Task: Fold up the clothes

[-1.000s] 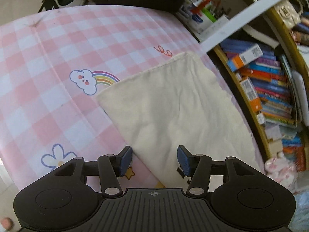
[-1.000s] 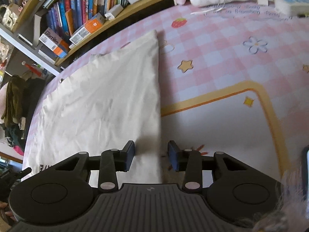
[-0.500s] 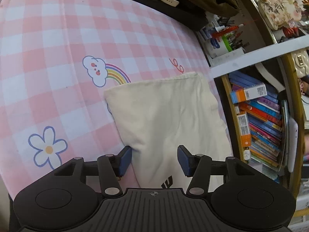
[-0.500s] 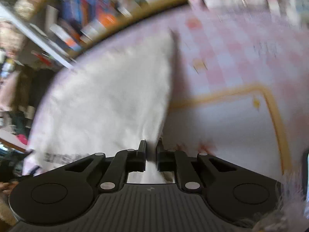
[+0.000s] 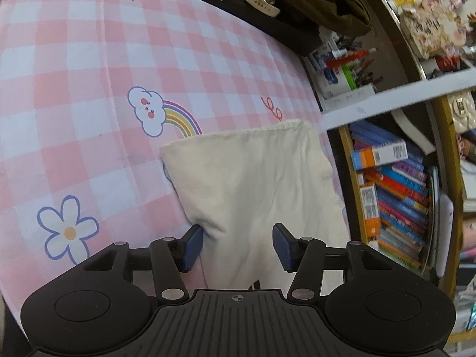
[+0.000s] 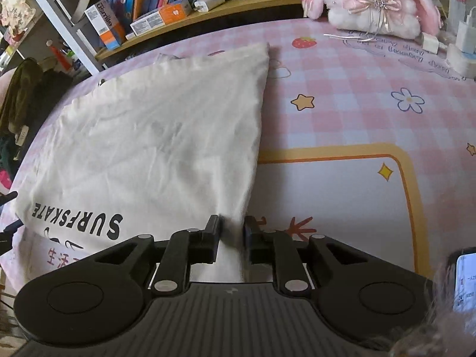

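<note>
The cream shirt (image 6: pixel 154 148) lies flat on the pink checked bed (image 5: pixel 74 68); soft, light and limp, it is best taken at an edge or corner; the right tongs (image 6: pixel 232 232), tilted down, pinch its near edge, jaws easing apart; the left tongs (image 5: pixel 238 245), angled down, straddle the other edge, jaws closing, not yet gripping.

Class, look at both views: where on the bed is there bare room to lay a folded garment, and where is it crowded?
Free: the pink checked sheet around the rainbow cloud, left of the cream garment; and the white panel right of it. Crowded: the far edge by the plush rabbit and chargers.
</note>
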### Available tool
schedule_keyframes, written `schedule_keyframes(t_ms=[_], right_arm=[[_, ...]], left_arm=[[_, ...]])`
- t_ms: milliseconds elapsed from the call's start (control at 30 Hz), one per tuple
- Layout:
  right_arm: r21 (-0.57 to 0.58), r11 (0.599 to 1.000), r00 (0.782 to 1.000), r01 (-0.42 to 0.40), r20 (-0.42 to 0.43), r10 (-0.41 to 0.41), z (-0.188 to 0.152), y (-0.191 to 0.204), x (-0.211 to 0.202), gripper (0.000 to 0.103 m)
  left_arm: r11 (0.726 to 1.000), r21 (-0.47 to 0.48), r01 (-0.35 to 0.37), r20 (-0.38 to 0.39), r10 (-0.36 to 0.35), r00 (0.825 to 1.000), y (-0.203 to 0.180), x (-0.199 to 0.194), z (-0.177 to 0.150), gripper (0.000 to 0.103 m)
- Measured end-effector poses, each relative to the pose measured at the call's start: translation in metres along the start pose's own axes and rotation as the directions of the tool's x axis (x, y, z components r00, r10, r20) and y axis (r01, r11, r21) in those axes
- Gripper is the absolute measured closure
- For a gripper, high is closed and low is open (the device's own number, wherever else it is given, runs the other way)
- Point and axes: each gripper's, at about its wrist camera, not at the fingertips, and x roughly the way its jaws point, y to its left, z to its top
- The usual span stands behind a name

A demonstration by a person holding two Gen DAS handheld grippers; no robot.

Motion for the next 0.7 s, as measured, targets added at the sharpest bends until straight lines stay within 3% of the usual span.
schedule_keyframes(t_ms=[267, 600, 700], right_arm=[[-0.023, 1.0, 1.0, 0.014, 0.007, -0.014, -0.001, 0.006, 0.001, 0.087], [0.002, 1.0, 1.0, 0.008, 0.022, -0.008, -0.004, 0.003, 0.0, 0.087], [0.002, 1.0, 1.0, 0.008, 0.025, -0.008, -0.004, 0.003, 0.0, 0.087]], left_arm=[[0.995, -0.101, 0.013, 0.039, -0.009, 0.999, 0.004, 0.003, 0.002, 0.055], [0.978, -0.205, -0.045, 0.119, 0.07, 0.99, 0.015, -0.012, 0.015, 0.055], [0.981, -0.185, -0.066, 0.126, 0.09, 0.988, 0.011, -0.008, 0.018, 0.065]])
